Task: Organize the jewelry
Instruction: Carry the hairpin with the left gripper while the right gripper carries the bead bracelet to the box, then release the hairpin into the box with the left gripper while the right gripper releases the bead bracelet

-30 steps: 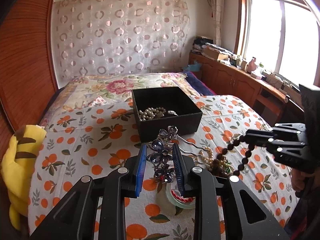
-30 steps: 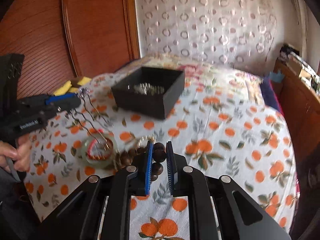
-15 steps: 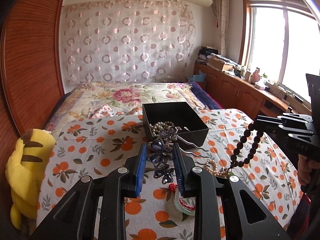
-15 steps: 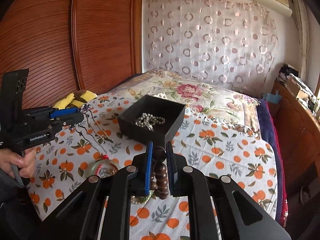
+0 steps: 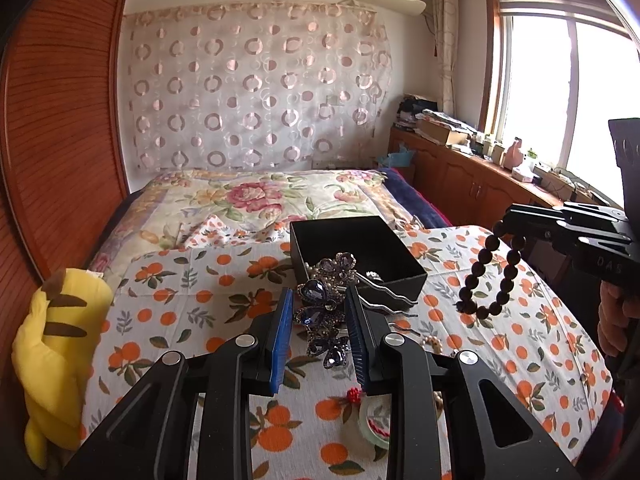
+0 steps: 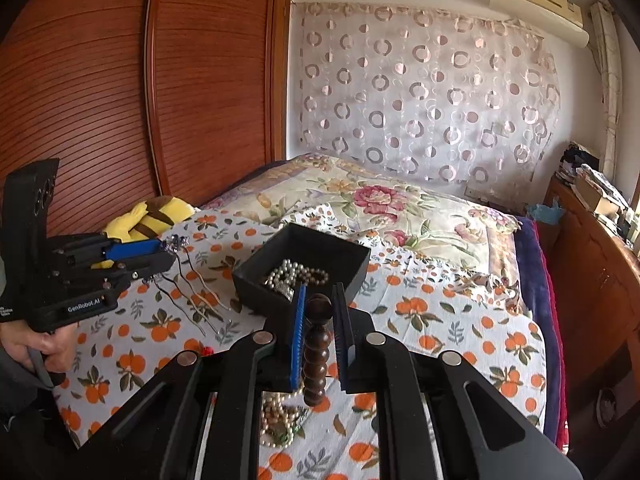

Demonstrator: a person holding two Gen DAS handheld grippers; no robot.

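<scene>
**Mia:** On the bed, look, there is the black box (image 5: 356,256) in the middle, and everything sits around it. What is far to its left?

**Ben:** A yellow plush toy (image 5: 56,344) by the wooden wall. Nearer the box, just to its left and in front of it, is the left gripper (image 5: 318,334). Its two jaws are nearly closed, and they squeeze the purple butterfly hair comb (image 5: 324,316). The butterflies stick up between the blue pads, and the wavy metal prongs point off toward the box's front wall.

**Mia:** And inside the box?

**Ben:** A pearl necklace (image 6: 294,276) is already in there.

**Mia:** What is to the right of the box?

**Ben:** The right gripper (image 6: 320,330). Its jaws are almost shut on the dark bead bracelet (image 5: 486,276). One bead is pinched at the tips and the rest of the loop hangs down free, up off the bed.

**Mia:** So both things go in the box next, I think. How should they do it well?

**Ben:** I would carry each one over the box's open top before letting go. The bracelet swings, so go slow and lower it until the loop is inside the walls. The comb's prongs could catch on the rim, so tip them in first. One at a time is best, so the two grippers do not bump.

**Mia:** Is anything left on the bed?

**Ben:** Yes, in front of the box there is more pearl jewelry (image 6: 276,420) and a pale green bangle (image 5: 374,420).
</scene>
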